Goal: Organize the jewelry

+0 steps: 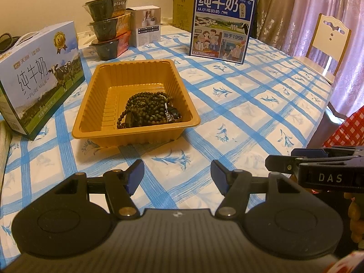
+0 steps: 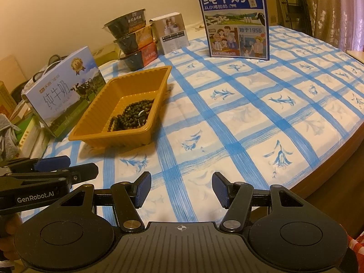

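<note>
Dark wooden bead strands (image 1: 145,109) lie heaped in the ribbed orange plastic tray's (image 1: 95,104) near right corner; likely light, limp, tangle-prone, best pinched at a loose loop; left gripper (image 1: 177,177) and right gripper (image 2: 181,190) spread, empty, short of the tray.

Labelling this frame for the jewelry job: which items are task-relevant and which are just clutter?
Belongs to the job:
- dark bead strings
- orange tray holding them
- left claw and right claw, both open and empty

Just lying about:
- light milk carton
- blue milk carton
- stacked food bowls
- small white box
- chair
</note>
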Action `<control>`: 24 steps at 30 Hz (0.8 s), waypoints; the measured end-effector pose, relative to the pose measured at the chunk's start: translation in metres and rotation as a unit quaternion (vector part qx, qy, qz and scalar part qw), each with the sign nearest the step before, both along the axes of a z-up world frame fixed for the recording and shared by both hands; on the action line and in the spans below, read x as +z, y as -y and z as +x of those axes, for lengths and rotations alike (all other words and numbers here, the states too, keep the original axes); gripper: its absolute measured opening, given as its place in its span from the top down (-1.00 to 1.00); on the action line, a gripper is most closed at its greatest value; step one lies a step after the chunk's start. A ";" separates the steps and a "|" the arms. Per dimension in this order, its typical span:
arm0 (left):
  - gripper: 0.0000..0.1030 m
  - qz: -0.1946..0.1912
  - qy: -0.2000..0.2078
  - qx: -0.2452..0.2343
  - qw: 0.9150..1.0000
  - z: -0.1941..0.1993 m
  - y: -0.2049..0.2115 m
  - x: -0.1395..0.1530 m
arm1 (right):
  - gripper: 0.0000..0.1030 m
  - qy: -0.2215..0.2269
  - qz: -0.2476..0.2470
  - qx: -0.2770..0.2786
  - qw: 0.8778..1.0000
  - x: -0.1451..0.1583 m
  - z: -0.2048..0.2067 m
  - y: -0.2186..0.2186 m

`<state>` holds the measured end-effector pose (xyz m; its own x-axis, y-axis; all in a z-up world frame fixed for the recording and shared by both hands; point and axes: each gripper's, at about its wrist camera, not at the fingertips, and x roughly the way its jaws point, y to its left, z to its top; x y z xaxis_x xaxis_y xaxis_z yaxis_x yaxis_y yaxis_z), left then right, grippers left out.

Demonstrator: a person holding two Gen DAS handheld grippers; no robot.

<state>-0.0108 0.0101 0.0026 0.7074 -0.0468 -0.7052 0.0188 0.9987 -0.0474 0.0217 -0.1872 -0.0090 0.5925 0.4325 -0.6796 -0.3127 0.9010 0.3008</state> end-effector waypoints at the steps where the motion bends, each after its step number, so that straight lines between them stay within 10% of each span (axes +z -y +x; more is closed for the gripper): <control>1: -0.21 0.000 0.000 0.000 1.000 0.000 0.000 0.000 | -0.16 0.000 0.000 0.000 1.000 0.000 0.000 0.000; 24: -0.21 0.000 0.001 0.000 1.000 0.000 0.000 0.002 | -0.16 0.002 0.000 -0.001 1.000 0.002 -0.001 -0.001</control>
